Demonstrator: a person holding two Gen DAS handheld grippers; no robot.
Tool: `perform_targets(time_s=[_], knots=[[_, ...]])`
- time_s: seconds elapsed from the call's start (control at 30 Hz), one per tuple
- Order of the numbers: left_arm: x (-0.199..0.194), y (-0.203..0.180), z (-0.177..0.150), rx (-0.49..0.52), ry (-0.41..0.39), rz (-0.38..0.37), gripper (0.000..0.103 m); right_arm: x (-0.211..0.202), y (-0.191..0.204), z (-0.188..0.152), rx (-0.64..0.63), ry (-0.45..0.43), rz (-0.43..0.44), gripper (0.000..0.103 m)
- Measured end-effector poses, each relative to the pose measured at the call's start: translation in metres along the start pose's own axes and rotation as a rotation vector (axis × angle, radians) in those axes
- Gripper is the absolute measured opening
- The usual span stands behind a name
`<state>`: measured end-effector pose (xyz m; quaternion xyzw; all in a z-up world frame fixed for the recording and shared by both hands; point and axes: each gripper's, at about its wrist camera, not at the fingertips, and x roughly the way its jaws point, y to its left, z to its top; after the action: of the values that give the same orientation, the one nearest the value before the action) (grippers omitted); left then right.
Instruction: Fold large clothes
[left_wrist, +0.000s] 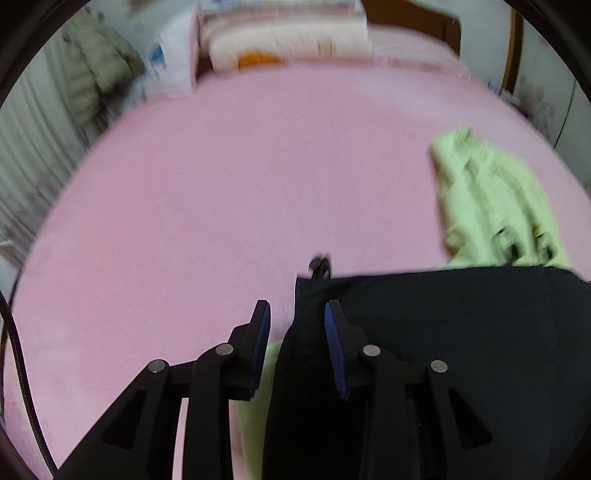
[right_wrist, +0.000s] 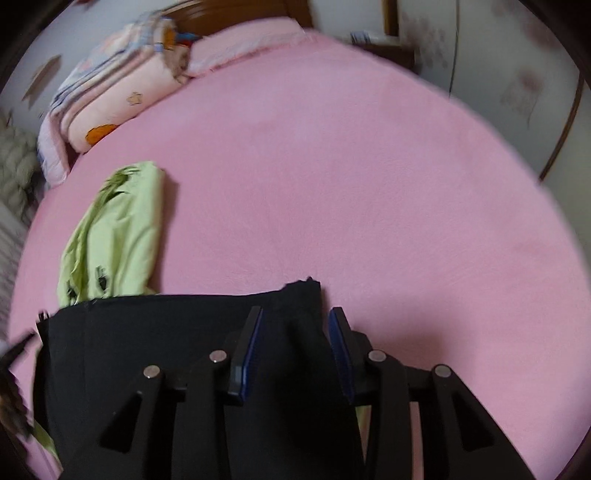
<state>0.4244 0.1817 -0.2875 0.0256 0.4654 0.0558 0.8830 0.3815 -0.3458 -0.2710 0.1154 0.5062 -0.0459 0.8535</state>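
Observation:
A black garment (left_wrist: 461, 332) lies spread over the pink bed (left_wrist: 221, 184), its straight top edge running across both views, and covers the near part of a light green garment (left_wrist: 491, 206). My left gripper (left_wrist: 297, 317) straddles the black garment's left corner; a strip of pink and green shows between the left pad and the cloth, so the jaws stand open. A small dark tab (left_wrist: 319, 265) sticks out at that corner. My right gripper (right_wrist: 295, 321) straddles the black garment's (right_wrist: 166, 350) right corner with both blue pad faces showing, open. The green garment (right_wrist: 114, 236) lies to its far left.
Folded quilts and pillows (right_wrist: 122, 92) are stacked at the head of the pink bed (right_wrist: 369, 184), before a wooden headboard (right_wrist: 240, 14). A beige padded jacket (left_wrist: 96, 70) hangs by the left wall. A nightstand (right_wrist: 388, 48) stands at the bed's far right corner.

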Motion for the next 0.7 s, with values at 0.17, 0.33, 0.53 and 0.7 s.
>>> perform_targets(time_s=[0.17,0.33,0.53,0.7], knots=[[-0.059,-0.026,-0.041,-0.084,-0.015,-0.079,0.029,-0.046,0.088,-0.043,-0.163,-0.047,0.043,0.036],[-0.06,-0.064,-0.101,-0.027,0.027,-0.008,0.029,-0.041,0.187,-0.106,-0.302,-0.009,0.208,0.036],[-0.03,-0.028,-0.141,-0.069,0.075,0.12,0.029,0.004,0.18,-0.139,-0.307,0.067,0.119,0.034],[-0.028,-0.008,-0.149,0.022,0.018,0.074,0.029,-0.011,0.084,-0.142,-0.232,0.004,-0.078,0.032]])
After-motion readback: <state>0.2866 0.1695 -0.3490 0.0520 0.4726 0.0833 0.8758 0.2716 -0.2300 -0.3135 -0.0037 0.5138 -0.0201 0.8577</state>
